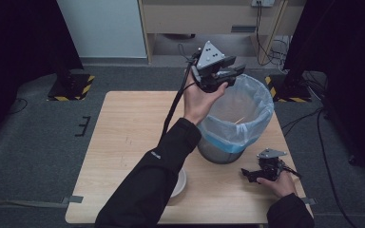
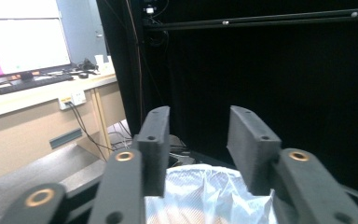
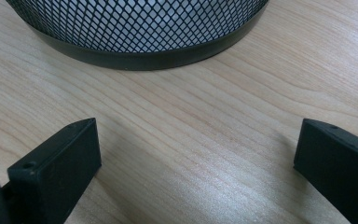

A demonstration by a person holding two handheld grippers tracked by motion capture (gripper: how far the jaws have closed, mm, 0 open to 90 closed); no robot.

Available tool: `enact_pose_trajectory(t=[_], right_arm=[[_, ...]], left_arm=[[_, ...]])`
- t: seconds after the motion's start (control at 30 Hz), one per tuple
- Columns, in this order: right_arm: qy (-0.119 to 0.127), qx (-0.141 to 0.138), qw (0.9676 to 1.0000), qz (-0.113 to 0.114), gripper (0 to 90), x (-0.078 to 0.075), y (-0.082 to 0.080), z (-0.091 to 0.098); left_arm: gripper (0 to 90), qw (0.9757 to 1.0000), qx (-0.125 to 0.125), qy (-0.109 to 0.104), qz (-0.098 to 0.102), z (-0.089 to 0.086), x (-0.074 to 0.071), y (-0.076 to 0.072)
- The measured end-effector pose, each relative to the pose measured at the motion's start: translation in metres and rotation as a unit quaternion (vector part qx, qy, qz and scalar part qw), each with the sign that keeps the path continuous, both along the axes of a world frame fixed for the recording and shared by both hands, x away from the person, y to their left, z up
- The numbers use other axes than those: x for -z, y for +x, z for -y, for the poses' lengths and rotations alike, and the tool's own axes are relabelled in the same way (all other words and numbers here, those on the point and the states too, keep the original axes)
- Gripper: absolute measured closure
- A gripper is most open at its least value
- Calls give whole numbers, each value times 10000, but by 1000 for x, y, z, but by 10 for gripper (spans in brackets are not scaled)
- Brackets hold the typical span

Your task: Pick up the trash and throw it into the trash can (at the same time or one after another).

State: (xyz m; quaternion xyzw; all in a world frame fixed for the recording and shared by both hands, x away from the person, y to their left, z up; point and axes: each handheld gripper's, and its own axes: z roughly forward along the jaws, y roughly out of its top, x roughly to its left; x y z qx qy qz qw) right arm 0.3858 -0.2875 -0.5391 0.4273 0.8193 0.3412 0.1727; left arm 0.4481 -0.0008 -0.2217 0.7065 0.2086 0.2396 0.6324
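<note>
A black mesh bin point(image 1: 221, 153) lined with a pale blue plastic bag point(image 1: 240, 111) stands on the right half of the wooden table point(image 1: 128, 133). Something thin and light lies inside the bag point(image 1: 239, 120). My left gripper point(image 1: 229, 72) is held up over the bin's far left rim. Its jaws are open in the left gripper view point(image 2: 198, 149) with nothing between them and the bag point(image 2: 205, 191) below. My right gripper point(image 1: 250, 175) rests low on the table just right of the bin, jaws wide open point(image 3: 196, 163) and empty, facing the bin's mesh base point(image 3: 140, 28).
A white dish point(image 1: 181, 183) near the front edge is partly hidden by the left forearm. Floor stands with striped bases point(image 1: 71, 88) sit beyond the table's far corners. A desk with a monitor point(image 2: 21, 46) and black curtains lie behind.
</note>
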Motion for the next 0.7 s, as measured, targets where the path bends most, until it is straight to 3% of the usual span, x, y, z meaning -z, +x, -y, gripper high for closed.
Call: enact_pose_trajectory(t=[0.17, 0.33, 0.53, 0.7], right_arm=[[8, 2, 10000, 11, 7, 0, 0, 0], [8, 5, 10000, 7, 7, 0, 0, 0], [12, 10, 10000, 2, 7, 0, 0, 0], [8, 10, 10000, -13, 7, 0, 0, 0]], left_arm=[[471, 9999, -132, 42, -4, -33, -2, -20], [422, 9994, -314, 130, -22, -73, 7, -42], [381, 9975, -610, 256, -253, -122, 31, -67], [349, 9943, -885, 303, -509, -157, 61, -85]])
